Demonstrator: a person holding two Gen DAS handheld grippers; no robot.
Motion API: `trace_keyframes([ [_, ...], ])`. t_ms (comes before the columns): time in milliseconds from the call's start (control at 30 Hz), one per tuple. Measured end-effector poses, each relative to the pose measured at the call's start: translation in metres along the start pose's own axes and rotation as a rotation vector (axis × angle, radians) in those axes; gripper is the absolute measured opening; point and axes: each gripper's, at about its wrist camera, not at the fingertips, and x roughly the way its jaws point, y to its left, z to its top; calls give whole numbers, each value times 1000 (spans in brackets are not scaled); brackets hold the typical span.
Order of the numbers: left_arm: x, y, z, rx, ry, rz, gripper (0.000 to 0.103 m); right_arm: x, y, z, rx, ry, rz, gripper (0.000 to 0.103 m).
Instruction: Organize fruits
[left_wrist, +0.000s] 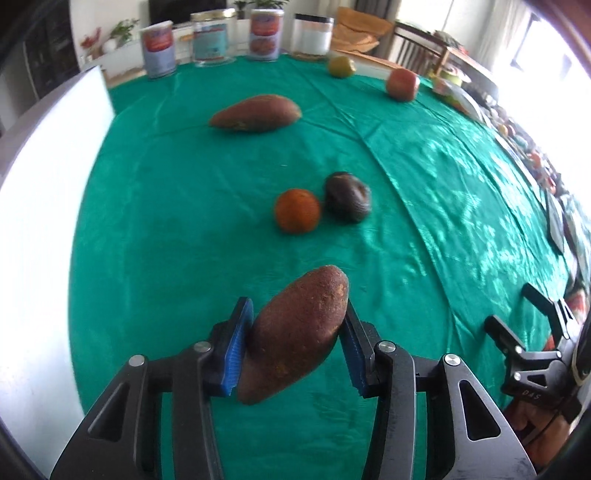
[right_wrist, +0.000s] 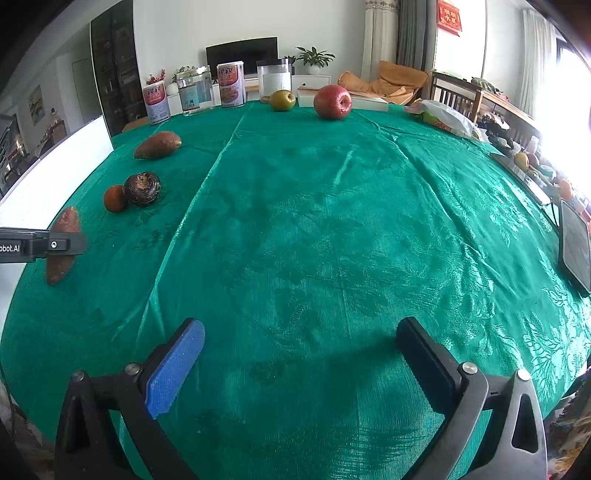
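Note:
My left gripper (left_wrist: 295, 339) is shut on a brown oblong fruit (left_wrist: 295, 332), held tilted just above the green tablecloth (left_wrist: 166, 221); it also shows at the left of the right wrist view (right_wrist: 62, 236). Ahead of it lie an orange (left_wrist: 297, 210) touching a dark avocado (left_wrist: 347, 197), and a second brown oblong fruit (left_wrist: 256, 112) farther back. A green fruit (left_wrist: 341, 66) and a red apple (left_wrist: 402, 84) sit near the far edge. My right gripper (right_wrist: 299, 350) is open and empty above the near cloth, and also appears in the left wrist view (left_wrist: 513, 314).
Two cans (left_wrist: 159, 51) and two jars (left_wrist: 214, 38) stand along the far edge. A white board (left_wrist: 44, 221) borders the table's left side. Clutter, a bag (right_wrist: 443, 116) and a tablet (right_wrist: 576, 247) line the right side.

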Motion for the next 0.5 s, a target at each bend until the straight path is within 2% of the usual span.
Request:
trace_keyframes([
  [67, 4, 8, -1, -7, 7, 12, 47, 0, 0, 0, 0, 0, 0, 103],
  [133, 7, 13, -3, -11, 18, 10, 51, -1, 0, -1, 0, 0, 1, 103],
  [200, 8, 15, -5, 0, 14, 20, 65, -1, 0, -1, 0, 0, 0, 103],
  [233, 8, 15, -6, 8, 9, 28, 68, -1, 0, -1, 0, 0, 1, 103],
  [400, 8, 13, -4, 25, -5, 22, 66, -1, 0, 0, 0, -4, -2, 103],
  [467, 8, 12, -2, 30, -9, 24, 61, -1, 0, 0, 0, -5, -2, 103],
  [500, 8, 12, -2, 33, -4, 27, 56, -1, 0, 0, 0, -5, -2, 103],
])
